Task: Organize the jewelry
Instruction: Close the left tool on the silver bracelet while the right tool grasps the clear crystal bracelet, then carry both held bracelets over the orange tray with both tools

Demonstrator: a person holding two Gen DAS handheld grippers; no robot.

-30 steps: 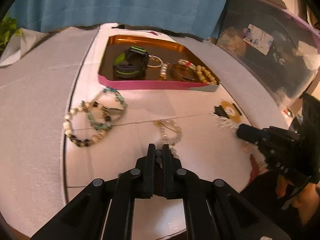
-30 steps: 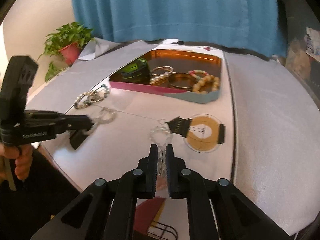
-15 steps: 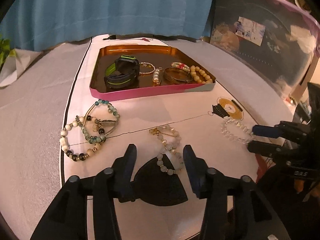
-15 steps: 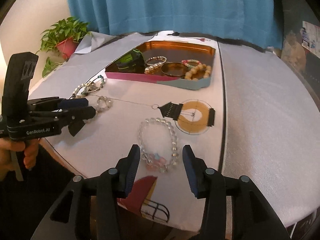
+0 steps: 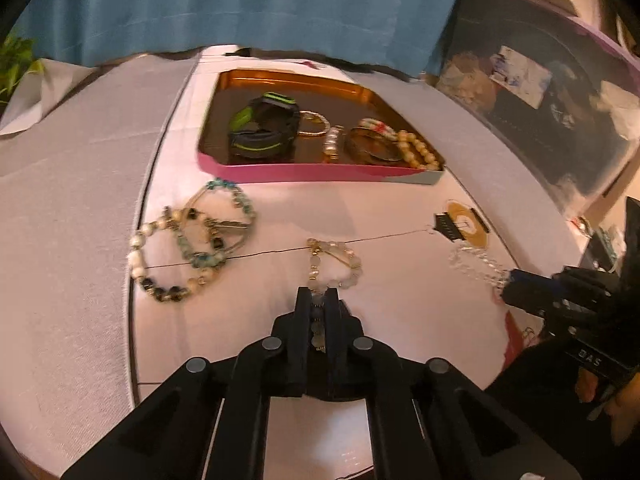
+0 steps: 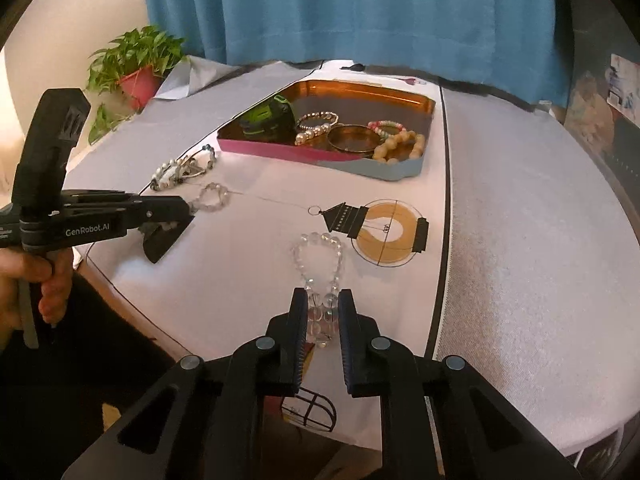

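A pale bead bracelet with a gold clasp (image 5: 334, 262) lies on the white cloth, and my left gripper (image 5: 318, 300) is shut on its near end. A clear crystal bead bracelet (image 6: 318, 254) lies near the front edge. My right gripper (image 6: 323, 300) is closing on it, its near beads squeezed between the pads. The pink-rimmed tray (image 5: 320, 172) at the back holds a green-and-black watch (image 5: 264, 128), a gold bangle (image 6: 352, 138) and bead bracelets. The left gripper (image 6: 186, 212) also shows in the right wrist view and the right gripper (image 5: 510, 284) in the left wrist view.
A tangle of several bead bracelets (image 5: 192, 248) lies left of the held one. A lantern drawing (image 6: 384, 232) is printed on the cloth. A potted plant (image 6: 136, 68) stands at the far left, before a blue curtain (image 6: 360, 8). The table's front edge is close below both grippers.
Both grippers were shut on their bracelets, then opened and let them lie on the cloth. Now both have come together on the bracelets' near ends again.
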